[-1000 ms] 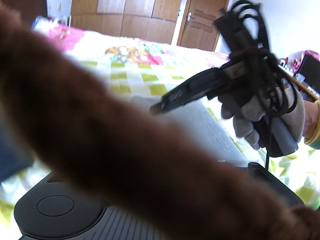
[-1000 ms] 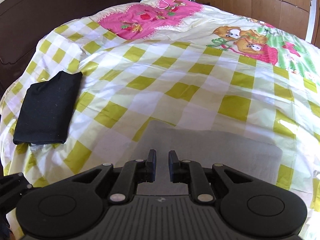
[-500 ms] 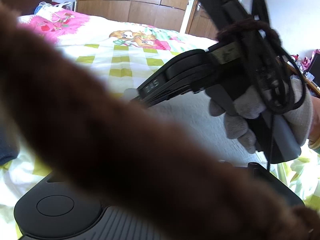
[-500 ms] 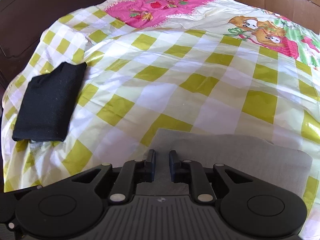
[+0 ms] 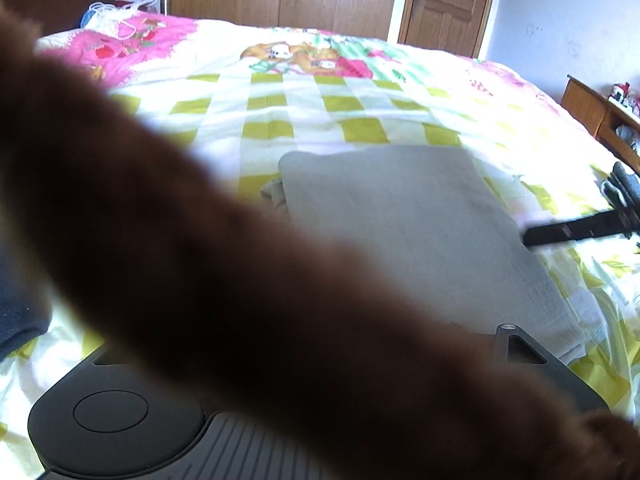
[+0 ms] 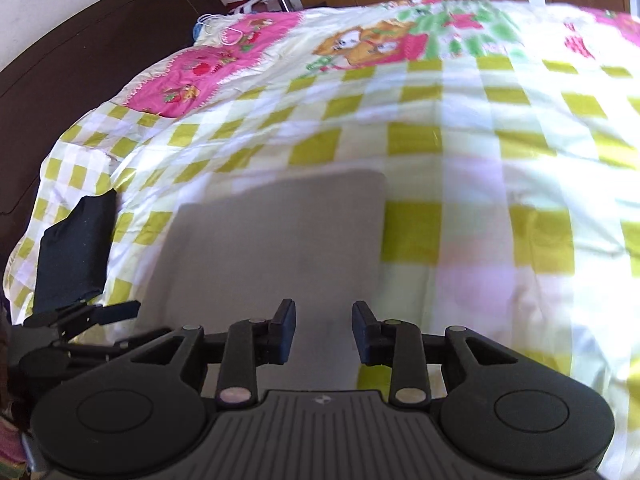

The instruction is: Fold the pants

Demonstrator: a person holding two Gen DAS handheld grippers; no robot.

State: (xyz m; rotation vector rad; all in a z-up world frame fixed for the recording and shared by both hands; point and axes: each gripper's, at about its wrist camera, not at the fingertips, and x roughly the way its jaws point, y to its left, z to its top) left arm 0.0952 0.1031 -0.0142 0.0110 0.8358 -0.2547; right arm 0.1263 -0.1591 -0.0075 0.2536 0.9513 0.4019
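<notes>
My right gripper (image 6: 323, 331) fingers are spread over the folded pants (image 6: 276, 248); left fingers' state I cannot tell; bed (image 6: 500, 168) lies bare at frame right.

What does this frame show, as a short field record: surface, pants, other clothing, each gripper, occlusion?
surface: bed with checked sheet
pants: grey, folded into a flat rectangle on the sheet
other clothing: dark folded item near the bed's edge, apart from the pants
right gripper: open, empty, over the near edge of the pants
left gripper: fingers hidden; state cannot be told
occlusion: blurred brown furry band crosses most of the left wrist view
</notes>
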